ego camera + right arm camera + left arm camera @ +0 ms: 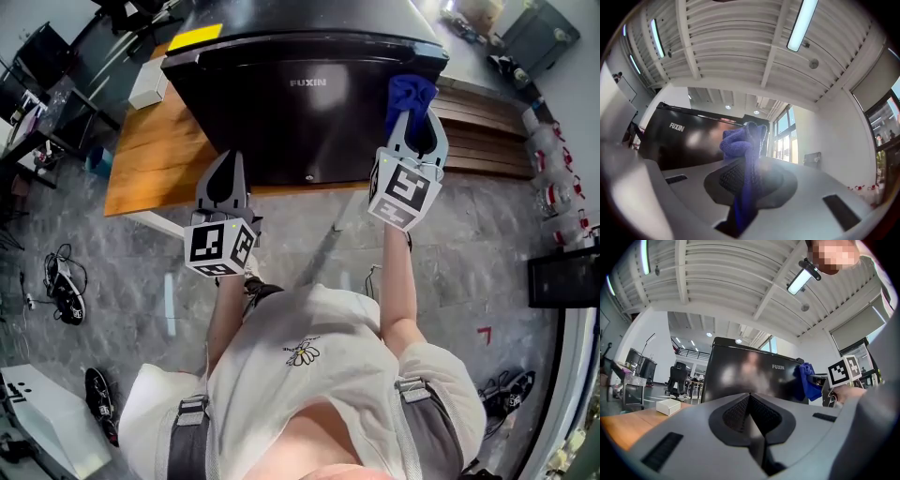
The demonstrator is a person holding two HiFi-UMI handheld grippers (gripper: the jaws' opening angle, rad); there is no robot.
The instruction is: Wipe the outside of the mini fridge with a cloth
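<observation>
Our right tool (413, 120) pinches a bunched blue cloth (411, 92) at the glossy black mini fridge (281, 122) front, our left tool (227, 161) closed on nothing; next we'd sweep across.

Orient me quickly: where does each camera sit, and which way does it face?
Head view: on the head, steeply down at the mini fridge; arms, left gripper, right gripper show.
Left gripper view: on it, along shut fingers toward the fridge.
Right gripper view: likewise, past the gripped blue cloth.
All share the fridge.
</observation>
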